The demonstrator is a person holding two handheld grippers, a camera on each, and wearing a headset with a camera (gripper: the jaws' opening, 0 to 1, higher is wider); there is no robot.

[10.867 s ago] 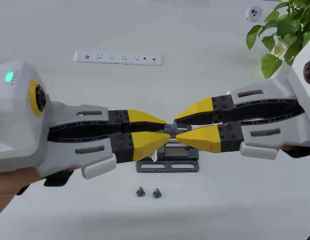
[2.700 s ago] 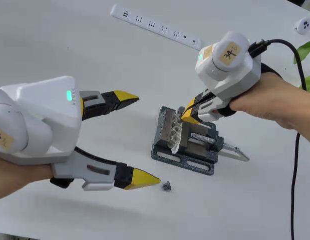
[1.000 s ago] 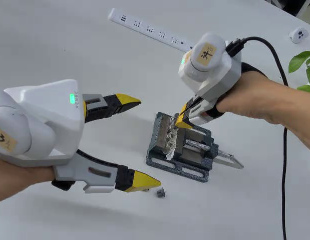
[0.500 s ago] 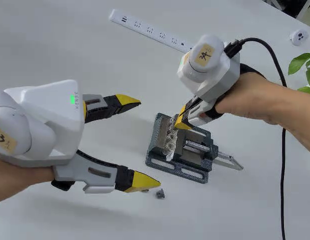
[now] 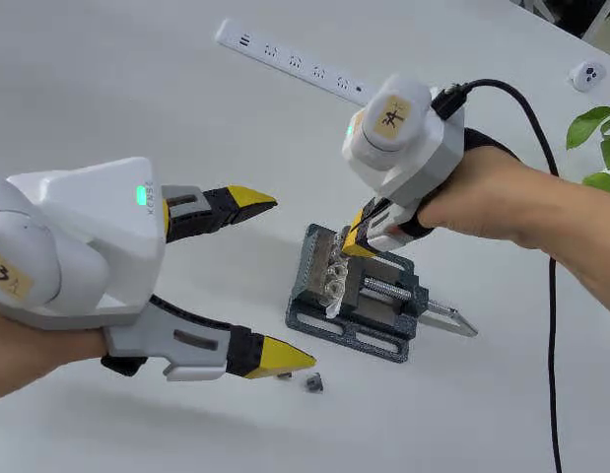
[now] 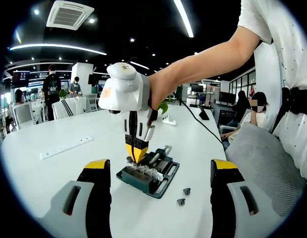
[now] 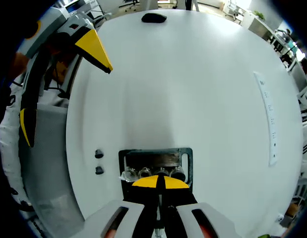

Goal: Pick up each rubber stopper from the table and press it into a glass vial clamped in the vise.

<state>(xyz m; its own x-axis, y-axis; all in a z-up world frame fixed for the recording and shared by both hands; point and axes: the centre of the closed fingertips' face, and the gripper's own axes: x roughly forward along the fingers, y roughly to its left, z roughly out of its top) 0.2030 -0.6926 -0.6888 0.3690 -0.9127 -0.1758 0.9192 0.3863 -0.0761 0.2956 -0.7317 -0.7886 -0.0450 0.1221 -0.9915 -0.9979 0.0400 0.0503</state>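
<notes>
We judge the pressing-in to be the step in hand: the right hand-held gripper (image 5: pixel 356 242) stands steeply nose-down over the vise (image 5: pixel 314 317), its yellow wedge tips closed against each other and resting at the top of the short row of glass vials (image 7: pixel 145 172) clamped between the vise's plates; whether a stopper sits beneath those tips we cannot tell, since they cover the spot. The left hand-held gripper (image 5: pixel 290 281) hovers beside the vise on the person's side, its jaws spread wide with nothing between them. Two loose rubber stoppers (image 6: pixel 186 191) lie close together on the tabletop (image 5: pixel 186 108) near the vise's base, just by the lower left tip. Our reading is that the next move falls to that open gripper: it should come down over one stopper, close across its body and carry it above an unfilled vial mouth, then push straight down along the vial's axis. The stoppers look small, dark grey, matte and tapered, so we expect them to squirm or roll under a skewed pinch. The vials are clear, thin-walled and round, glinting in the light, and likely unforgiving of sideways force. The vise is dark grey metal with a slotted base, a threaded screw and a bright handle bar pointing away from the stoppers; the tabletop is white and smooth
</notes>
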